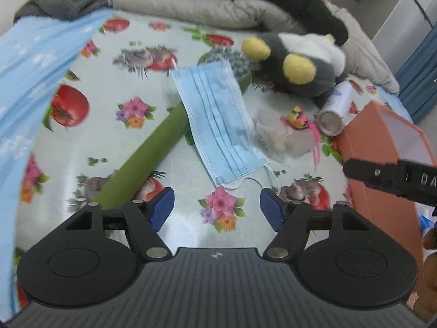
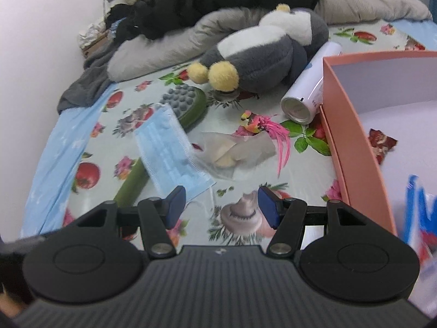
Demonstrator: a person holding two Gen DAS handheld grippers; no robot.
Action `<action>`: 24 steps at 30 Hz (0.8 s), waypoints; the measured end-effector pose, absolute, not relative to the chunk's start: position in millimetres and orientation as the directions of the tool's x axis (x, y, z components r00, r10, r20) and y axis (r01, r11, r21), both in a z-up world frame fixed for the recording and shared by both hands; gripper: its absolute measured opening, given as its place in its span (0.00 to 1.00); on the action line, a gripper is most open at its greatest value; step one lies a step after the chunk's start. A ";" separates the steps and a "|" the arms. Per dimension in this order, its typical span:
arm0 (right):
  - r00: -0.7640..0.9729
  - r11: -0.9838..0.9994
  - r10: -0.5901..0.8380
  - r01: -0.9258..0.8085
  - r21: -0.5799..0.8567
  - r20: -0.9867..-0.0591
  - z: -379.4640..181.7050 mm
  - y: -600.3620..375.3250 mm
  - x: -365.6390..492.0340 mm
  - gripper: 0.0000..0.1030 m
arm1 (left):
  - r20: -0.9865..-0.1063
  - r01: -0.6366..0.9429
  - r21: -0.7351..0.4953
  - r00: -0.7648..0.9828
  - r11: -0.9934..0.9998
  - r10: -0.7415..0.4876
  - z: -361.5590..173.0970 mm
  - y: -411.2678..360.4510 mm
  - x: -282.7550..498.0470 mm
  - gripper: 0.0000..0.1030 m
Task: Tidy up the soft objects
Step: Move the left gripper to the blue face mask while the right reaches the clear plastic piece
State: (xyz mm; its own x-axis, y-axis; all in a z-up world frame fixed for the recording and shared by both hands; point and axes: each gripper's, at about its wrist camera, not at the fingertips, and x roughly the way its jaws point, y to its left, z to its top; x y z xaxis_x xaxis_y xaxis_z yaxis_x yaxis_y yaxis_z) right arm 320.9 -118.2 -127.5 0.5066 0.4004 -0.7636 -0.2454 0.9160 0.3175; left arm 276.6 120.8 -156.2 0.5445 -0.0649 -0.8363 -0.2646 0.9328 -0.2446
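A light blue face mask lies flat on the flowered cloth, partly over a green massage brush. Just below the mask's near corner, my left gripper stands open with nothing between its blue pads. A grey and white plush penguin with yellow feet lies behind the mask. In the right wrist view the mask is at left and the plush behind it. My right gripper is open and empty, its left pad over the mask's near corner. A crumpled clear plastic bag lies beside the mask.
A pink open box stands at the right, with a small red packet and a blue-and-red pack inside. A white spray can and a pink feather toy lie near it. Grey and black bedding is piled behind.
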 end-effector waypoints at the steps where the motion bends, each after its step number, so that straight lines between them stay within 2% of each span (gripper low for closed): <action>1: 0.503 0.916 0.401 -0.238 0.324 -0.765 -133.4 -117.3 329.7 0.59 | -0.840 -0.266 -0.250 0.538 0.931 -0.072 -163.5 121.7 284.0 0.71; 3: 0.495 0.917 0.399 -0.216 0.335 -0.772 -144.1 -115.7 343.9 0.59 | -0.844 -0.272 -0.252 0.531 0.929 -0.074 -175.0 122.2 295.2 0.66; 9: 0.468 0.916 0.400 -0.176 0.360 -0.788 -171.2 -108.2 379.0 0.59 | -0.848 -0.273 -0.264 0.524 0.925 -0.087 -203.1 124.6 327.9 0.60; 17: 0.444 0.925 0.370 -0.091 0.370 -0.816 -202.9 -101.0 411.0 0.55 | -0.836 -0.279 -0.245 0.545 0.929 -0.057 -220.3 130.6 357.2 0.59; 19: 0.427 0.923 0.370 -0.072 0.377 -0.825 -209.6 -100.0 416.4 0.50 | -0.835 -0.278 -0.257 0.546 0.926 -0.068 -221.0 131.3 362.5 0.47; 21: 0.423 0.923 0.369 -0.065 0.378 -0.828 -213.4 -98.6 419.0 0.48 | -0.833 -0.290 -0.270 0.548 0.918 -0.072 -221.2 132.6 364.9 0.43; 23: 0.432 0.928 0.361 -0.082 0.363 -0.826 -213.2 -95.3 419.0 0.39 | -0.836 -0.296 -0.268 0.544 0.917 -0.069 -221.8 131.6 366.3 0.32; 24: 0.432 0.932 0.354 -0.089 0.351 -0.829 -212.7 -93.3 418.9 0.34 | -0.842 -0.296 -0.252 0.537 0.921 -0.058 -222.1 129.8 367.0 0.19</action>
